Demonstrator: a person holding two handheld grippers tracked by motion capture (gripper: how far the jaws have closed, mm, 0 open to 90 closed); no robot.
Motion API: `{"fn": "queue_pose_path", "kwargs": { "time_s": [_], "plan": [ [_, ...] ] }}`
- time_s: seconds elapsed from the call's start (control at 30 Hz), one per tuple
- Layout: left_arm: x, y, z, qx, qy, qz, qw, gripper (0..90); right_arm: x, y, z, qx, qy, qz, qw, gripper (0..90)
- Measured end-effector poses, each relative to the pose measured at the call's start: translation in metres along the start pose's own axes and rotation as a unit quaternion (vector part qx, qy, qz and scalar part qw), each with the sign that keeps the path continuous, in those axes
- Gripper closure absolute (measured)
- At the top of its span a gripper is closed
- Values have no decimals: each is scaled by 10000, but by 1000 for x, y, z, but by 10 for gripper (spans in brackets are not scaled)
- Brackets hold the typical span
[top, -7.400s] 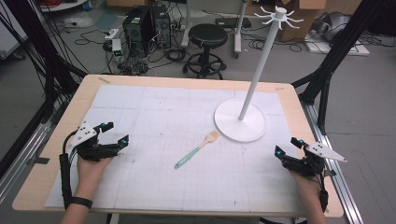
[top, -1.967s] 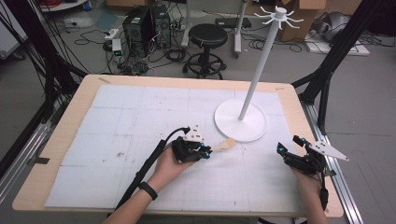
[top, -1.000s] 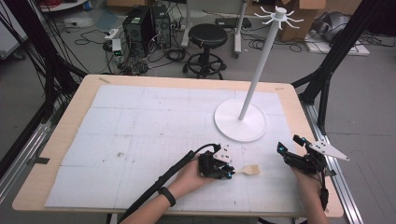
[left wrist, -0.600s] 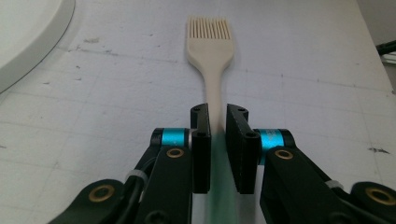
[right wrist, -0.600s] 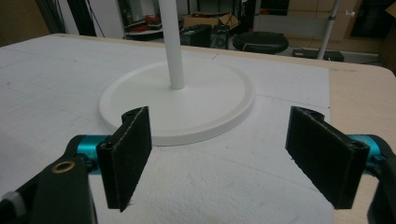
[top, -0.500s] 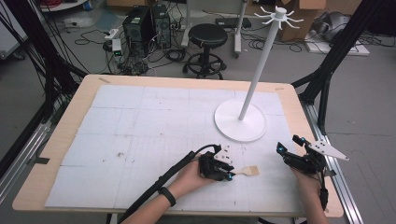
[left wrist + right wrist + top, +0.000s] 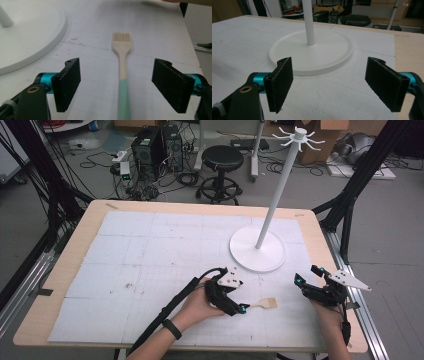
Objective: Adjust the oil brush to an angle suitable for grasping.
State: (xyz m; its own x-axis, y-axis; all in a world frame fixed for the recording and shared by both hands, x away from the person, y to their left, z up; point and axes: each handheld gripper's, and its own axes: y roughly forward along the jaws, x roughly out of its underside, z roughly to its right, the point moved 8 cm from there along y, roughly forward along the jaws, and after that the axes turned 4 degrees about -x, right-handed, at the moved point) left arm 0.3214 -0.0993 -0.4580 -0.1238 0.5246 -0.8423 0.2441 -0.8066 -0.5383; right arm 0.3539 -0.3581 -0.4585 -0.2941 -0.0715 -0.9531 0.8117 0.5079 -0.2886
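Between the left gripper's [image 7: 117,85] spread jaws lies the brush [image 7: 122,70] (mint handle nearest, bristles pointing away), flat on the mat [image 7: 150,250], touching neither jaw. Right gripper [image 7: 329,85], jaws also spread, faces the stand [image 7: 312,50].

Both grippers [image 7: 240,307] [image 7: 306,282] wide apart

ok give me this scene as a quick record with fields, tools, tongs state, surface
surface: wooden table covered with a white mat
tool: brush with pale bristled head and mint green handle, lying flat on the mat
stand: white hook stand with round base, upright, beyond the brush
left tongs: open, jaws either side of the brush handle, not touching it
right tongs: open, holding nothing, facing the stand base
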Motion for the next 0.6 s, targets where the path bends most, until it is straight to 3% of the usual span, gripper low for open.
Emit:
{"fn": "queue_pose_path", "kwargs": {
  "time_s": [0.17,0.27,0.3,0.37,0.4,0.43,0.6],
  "plan": [
    [5,-37,-18,-340,-143,278,9989,222,0,1,-2,-41,-29,-13,10000,217],
    [10,-63,-31,-569,-274,459,9969,220,0,1,-2,-41,-45,-25,10000,218],
    [14,-81,-39,-725,-353,527,9953,214,0,1,-3,-45,-42,-13,10000,217],
    [16,-89,-43,-781,-376,537,9948,208,0,2,-4,-66,-20,-25,10000,217],
    [20,-105,-49,-970,-384,649,9924,195,0,3,-6,-71,-56,-45,9999,217],
    [20,-105,-49,-970,-384,649,9924,196,0,3,-6,-71,-56,-45,9999,217],
    [40,-142,-64,-1413,-508,757,9858,193,0,5,-10,-114,-102,-47,9999,218]
  ]
}}
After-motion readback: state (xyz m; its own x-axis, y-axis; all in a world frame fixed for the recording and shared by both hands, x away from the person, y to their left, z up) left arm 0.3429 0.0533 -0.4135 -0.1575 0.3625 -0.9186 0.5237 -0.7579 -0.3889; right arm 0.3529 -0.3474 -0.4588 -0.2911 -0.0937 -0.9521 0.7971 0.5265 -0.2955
